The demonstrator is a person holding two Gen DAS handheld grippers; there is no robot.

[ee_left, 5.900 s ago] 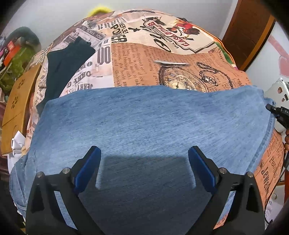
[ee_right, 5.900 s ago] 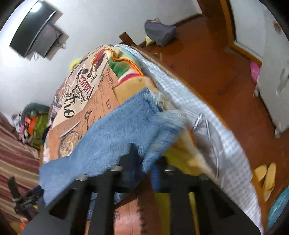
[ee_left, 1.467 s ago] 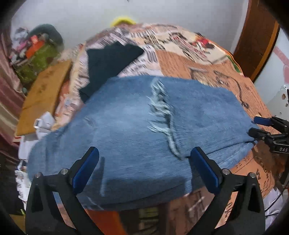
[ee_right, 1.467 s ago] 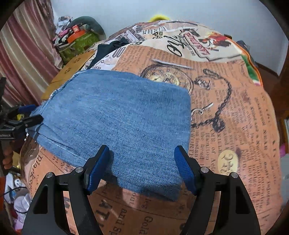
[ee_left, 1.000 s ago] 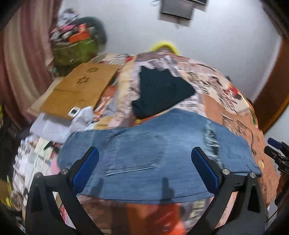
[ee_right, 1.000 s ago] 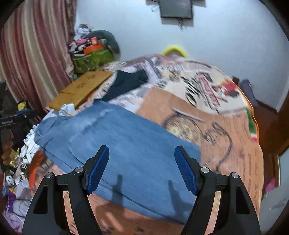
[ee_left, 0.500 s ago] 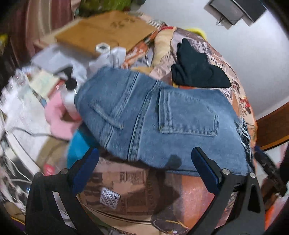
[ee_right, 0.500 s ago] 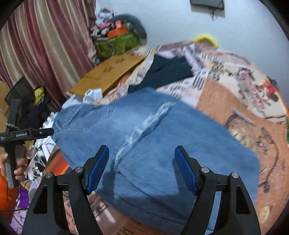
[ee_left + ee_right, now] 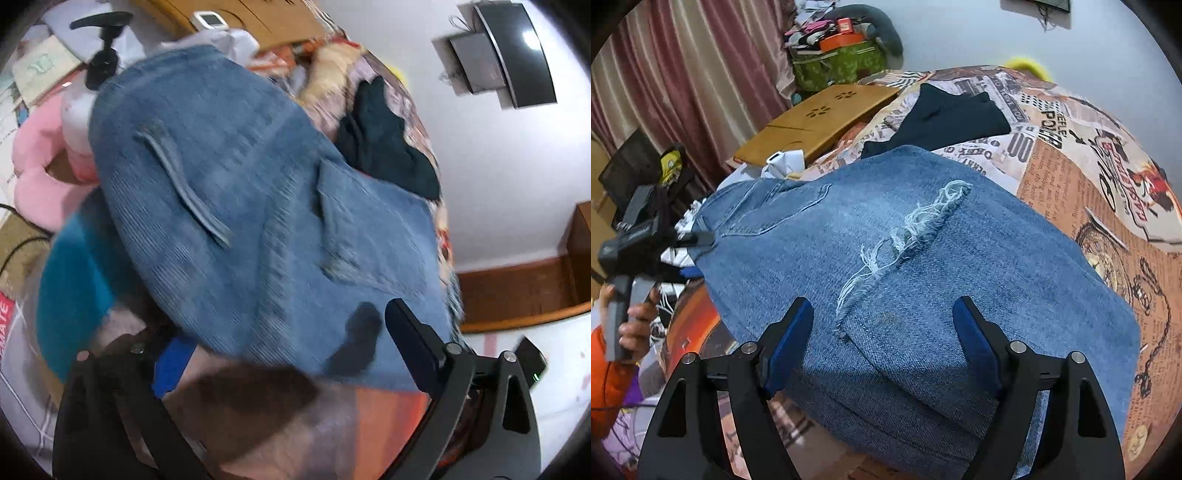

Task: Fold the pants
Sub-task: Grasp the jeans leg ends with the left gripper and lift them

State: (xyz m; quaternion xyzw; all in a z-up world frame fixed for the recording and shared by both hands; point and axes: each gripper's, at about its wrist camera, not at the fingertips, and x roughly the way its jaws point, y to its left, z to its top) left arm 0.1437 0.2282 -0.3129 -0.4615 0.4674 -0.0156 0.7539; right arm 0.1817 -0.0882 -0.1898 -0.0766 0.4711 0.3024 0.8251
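Blue denim pants (image 9: 923,266) lie folded on the newspaper-print bed cover (image 9: 1082,173), the frayed leg hem (image 9: 912,236) lying across the top layer. My right gripper (image 9: 882,343) is open and empty, just above the near edge of the fold. My left gripper (image 9: 295,347) is open at the waistband end (image 9: 240,206), the denim edge reaching between its fingers. It also shows in the right wrist view (image 9: 683,240) at the waistband corner. The left wrist view is motion-blurred.
A black garment (image 9: 945,118) lies beyond the pants. A wooden board (image 9: 820,118) and clutter sit at the bed's left side. A pump bottle (image 9: 85,92), pink cushion (image 9: 40,173) and teal item (image 9: 77,291) lie left of the bed.
The leg end has been folded over onto the pants and released by my right gripper. My left gripper has swung to the waistband end and moved in close; my right has lowered toward the fold.
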